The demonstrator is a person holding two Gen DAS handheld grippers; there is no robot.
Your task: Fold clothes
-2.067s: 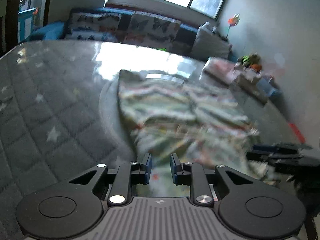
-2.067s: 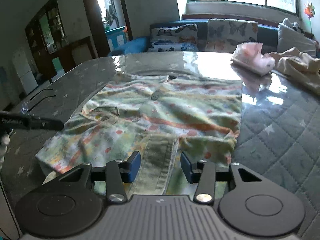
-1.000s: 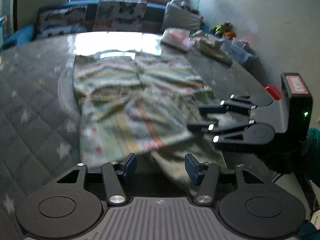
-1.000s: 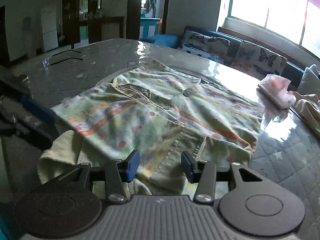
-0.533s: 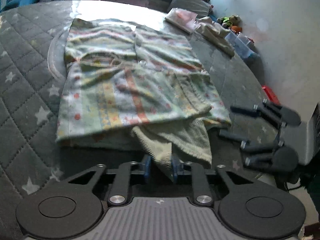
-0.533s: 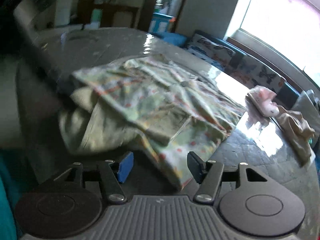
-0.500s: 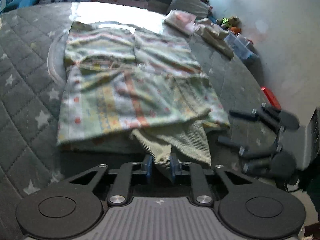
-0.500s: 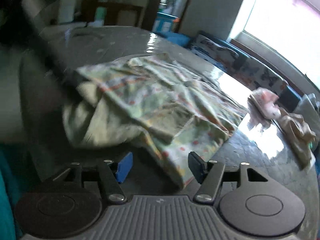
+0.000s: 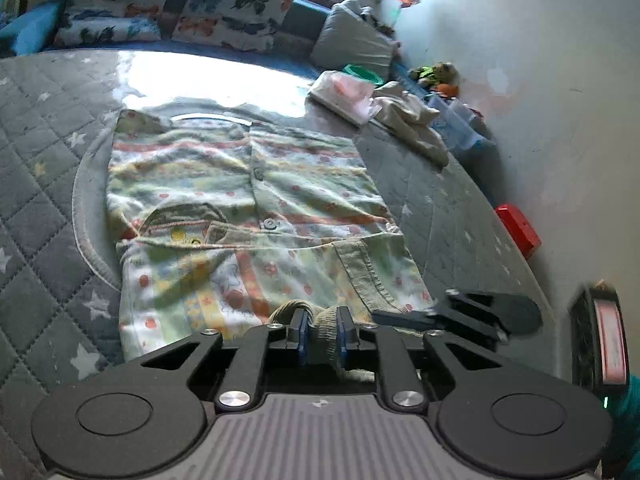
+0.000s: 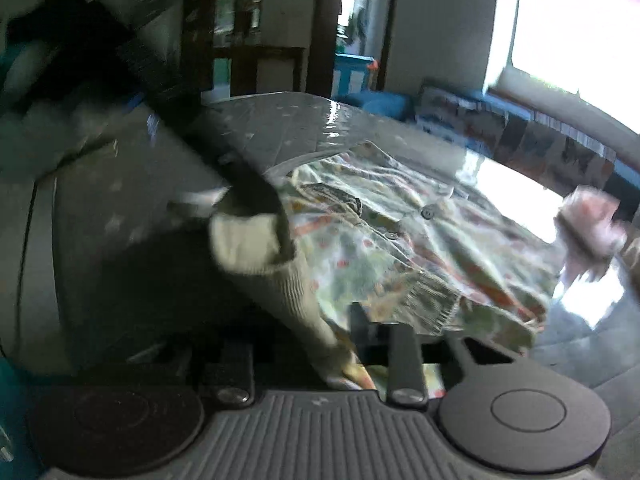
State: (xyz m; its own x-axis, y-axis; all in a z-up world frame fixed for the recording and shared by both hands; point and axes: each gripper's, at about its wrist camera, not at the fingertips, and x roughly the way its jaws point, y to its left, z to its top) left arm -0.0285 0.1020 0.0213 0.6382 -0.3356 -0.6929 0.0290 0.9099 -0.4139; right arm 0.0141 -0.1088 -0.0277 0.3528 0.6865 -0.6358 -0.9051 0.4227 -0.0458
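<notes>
left gripper (image 9: 322,334): jaws clamped on ribbed cuff (image 9: 325,328), as before
right gripper (image 10: 320,354): blurred; jaws now on the shirt (image 9: 248,216), grip unclear

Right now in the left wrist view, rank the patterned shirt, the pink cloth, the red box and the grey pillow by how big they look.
1. Shirt, by far.
2. Grey pillow and pink cloth look alike; both lie farther away, so unsure.
3. Red box.
</notes>
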